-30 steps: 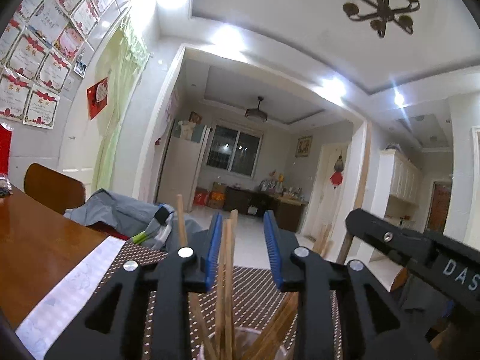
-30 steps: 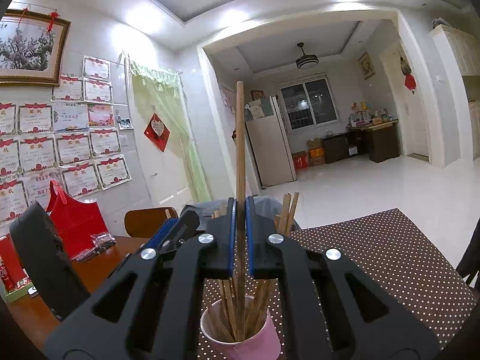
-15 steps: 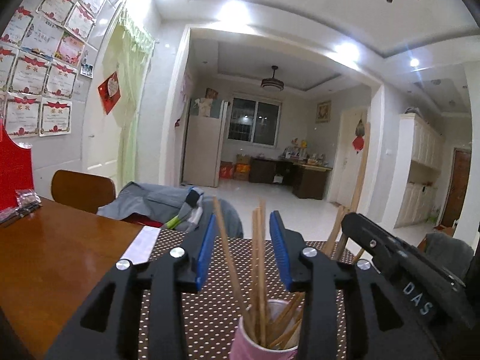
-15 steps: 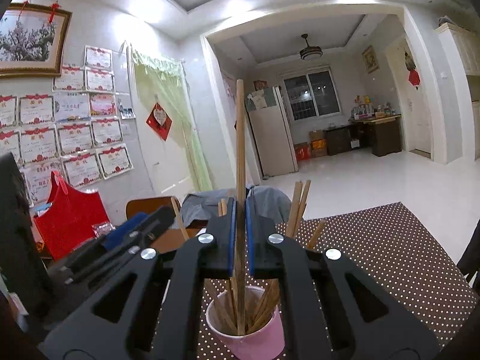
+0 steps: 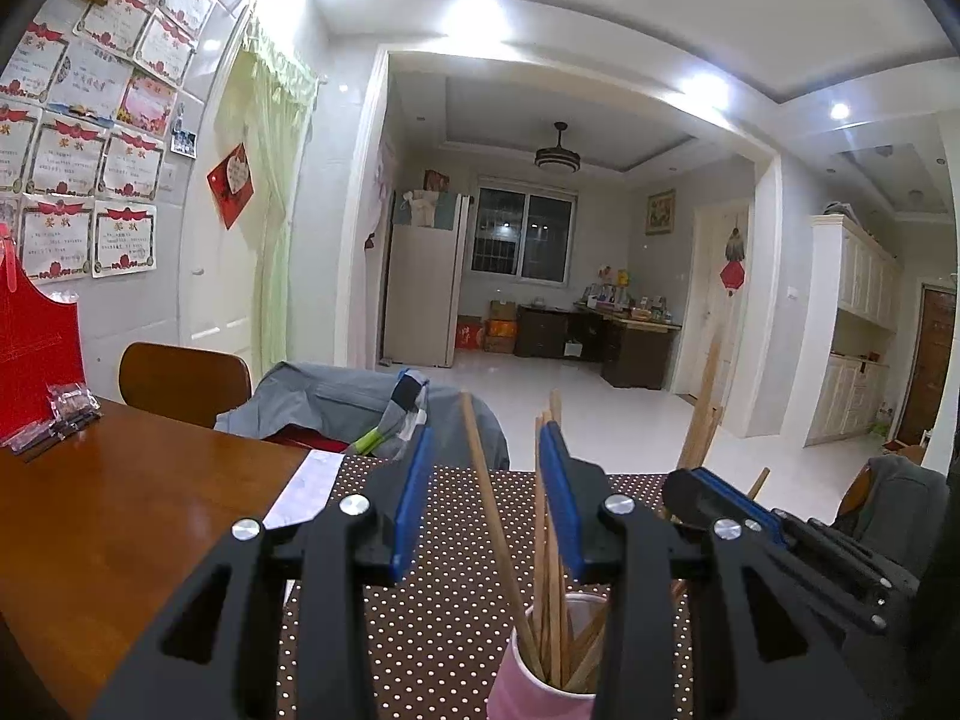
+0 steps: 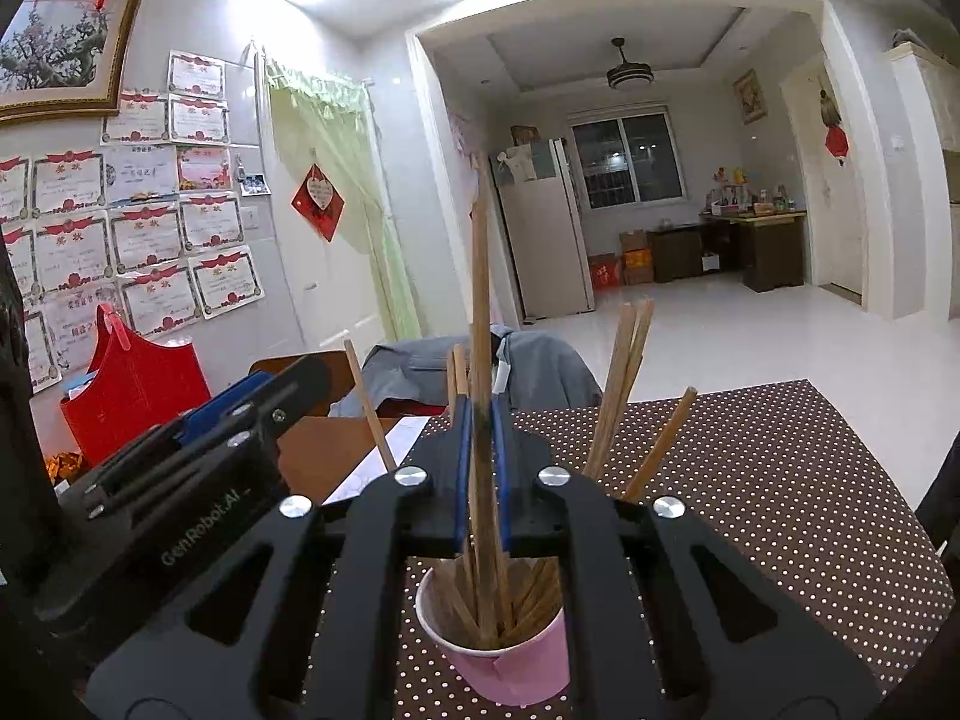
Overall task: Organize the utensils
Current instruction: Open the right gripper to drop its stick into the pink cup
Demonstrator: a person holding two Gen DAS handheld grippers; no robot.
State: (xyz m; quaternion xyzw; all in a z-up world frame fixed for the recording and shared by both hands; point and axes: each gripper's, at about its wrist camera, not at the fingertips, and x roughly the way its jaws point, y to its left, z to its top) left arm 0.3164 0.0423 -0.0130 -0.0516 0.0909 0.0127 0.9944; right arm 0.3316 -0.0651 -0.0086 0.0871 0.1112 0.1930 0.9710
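1. Landmark for everything below is the pink paper cup. It stands on the brown polka-dot mat, which covers part of the wooden table.
2. The cup is stuffed with wooden chopsticks, all standing on end and fanning out over the rim in different directions.
3. The right gripper is right above the cup, with its blue pads on either side of one tall chopstick. That stick's lower end is down inside the cup and it looks a bit smeared in the frame.
4. The right jaws have just been opening. There's a thin gap on each side of the tall chopstick now, so it stands between the pads without being squeezed.
5. The left gripper hovers above the cup too, coming in from the cup's left in the right wrist view. Its jaws are spread wide and have been opening within the last second.
6. A couple of the chopsticks poke up through the gap between the left pads, but none is pinched. One leans toward the left pad and a small bunch stands close against the right pad.
7. Behind the cup, at the far edge of the table, a grey jacket is draped over a chair.
8. Well to the left of the cup sits a red paper bag against the wall.
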